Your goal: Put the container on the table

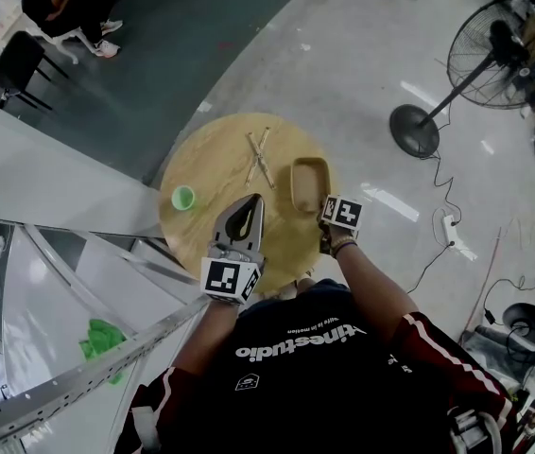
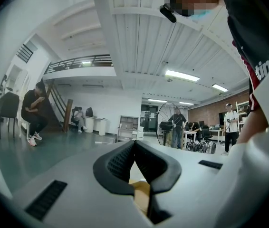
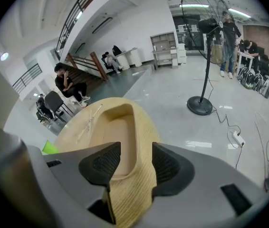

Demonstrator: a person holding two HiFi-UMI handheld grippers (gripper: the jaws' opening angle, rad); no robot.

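The container (image 1: 309,183) is a tan, woven oblong tray, and it rests on the right part of the round wooden table (image 1: 211,159). My right gripper (image 1: 327,214) is at its near end, angled down. In the right gripper view the container (image 3: 120,127) has its near wall between the wide-apart jaws of that gripper (image 3: 136,147); the pads stand off it, so it is open. My left gripper (image 1: 255,199) hovers level over the table's near edge, left of the container. Its jaws (image 2: 134,144) meet at the tips with nothing between them.
A small green cup (image 1: 183,198) sits at the table's left edge and thin wooden sticks (image 1: 258,157) lie crossed near its middle. A standing fan (image 1: 414,130) with a cable and power strip is on the floor to the right. A metal rail (image 1: 78,376) runs at lower left.
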